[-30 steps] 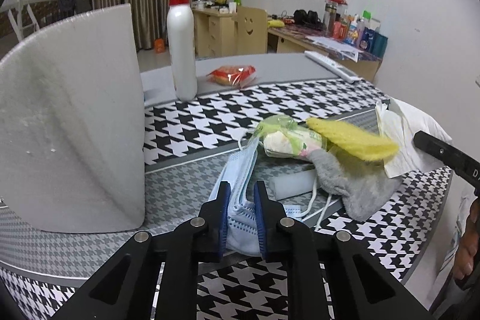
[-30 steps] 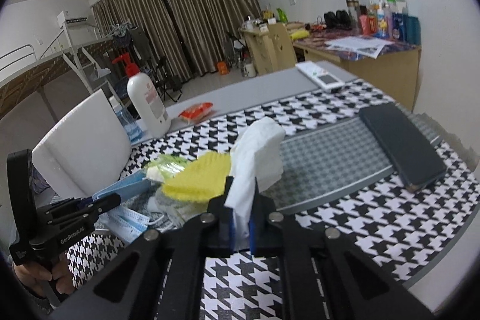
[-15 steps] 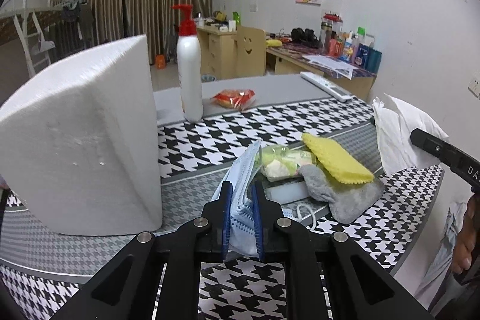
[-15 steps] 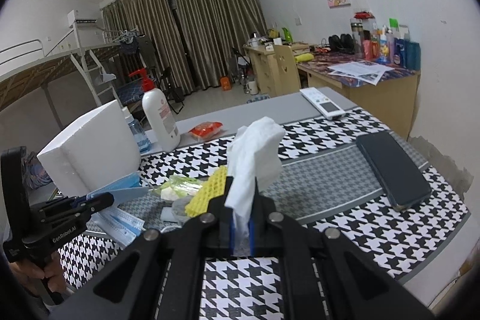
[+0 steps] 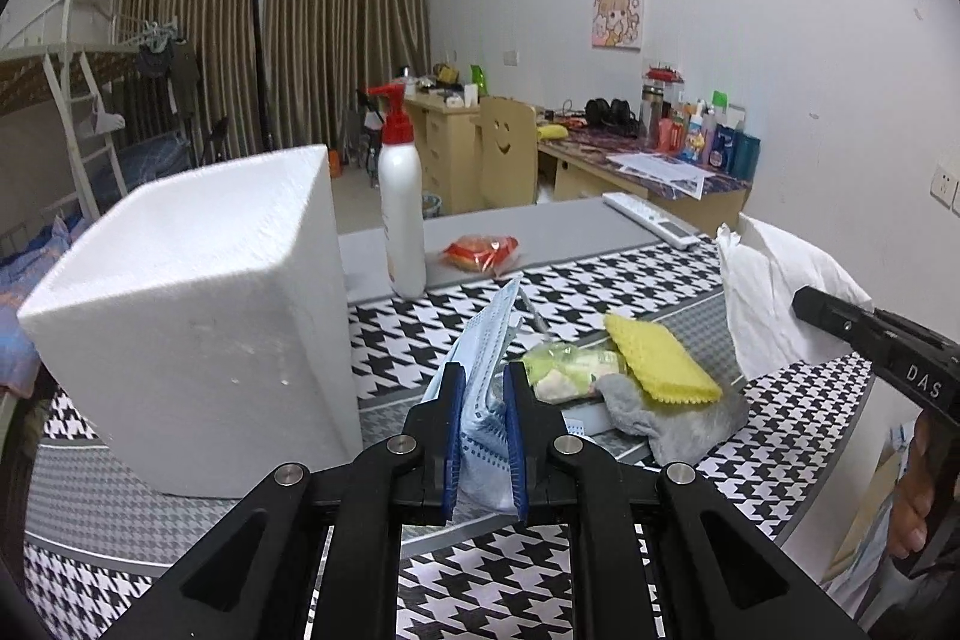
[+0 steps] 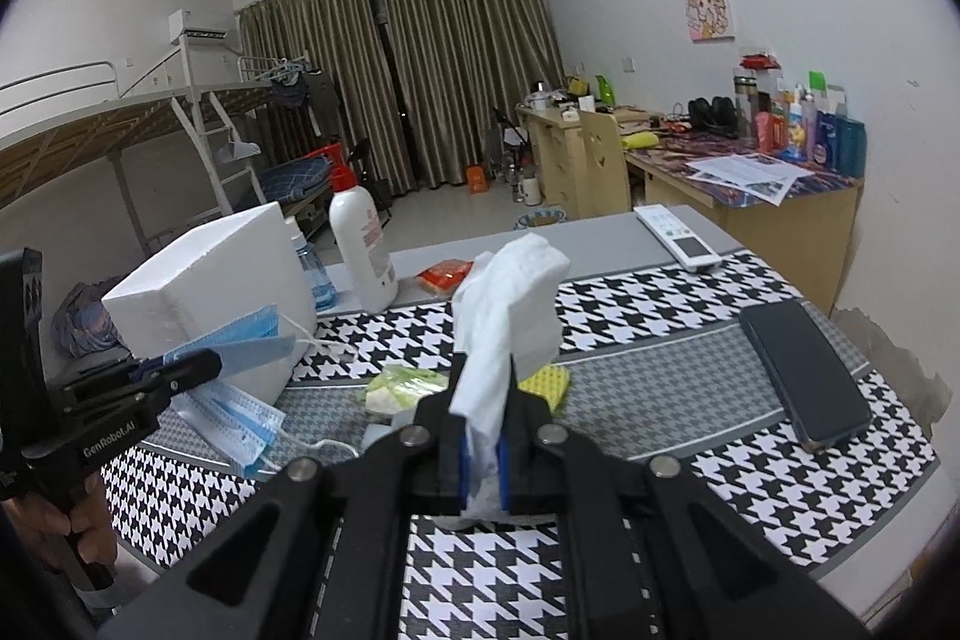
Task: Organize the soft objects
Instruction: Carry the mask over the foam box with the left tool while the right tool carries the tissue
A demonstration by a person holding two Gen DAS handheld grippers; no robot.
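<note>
Both your grippers have risen above the houndstooth-patterned table [image 5: 780,388]; your left gripper [image 5: 485,394] stays clamped on the pale blue pleated face masks [image 5: 483,370], lifted beside the white foam block [image 5: 198,316]; your right gripper [image 6: 483,439] is pinched tight on the crumpled white tissue [image 6: 504,304], which stands upright from its jaws; below lie the yellow waffle cloth [image 5: 660,361], grey sock [image 5: 672,415] and green-wrapped packet [image 5: 567,364]; behind, a white pump bottle [image 5: 402,214] and dark phone [image 6: 801,373].
</note>
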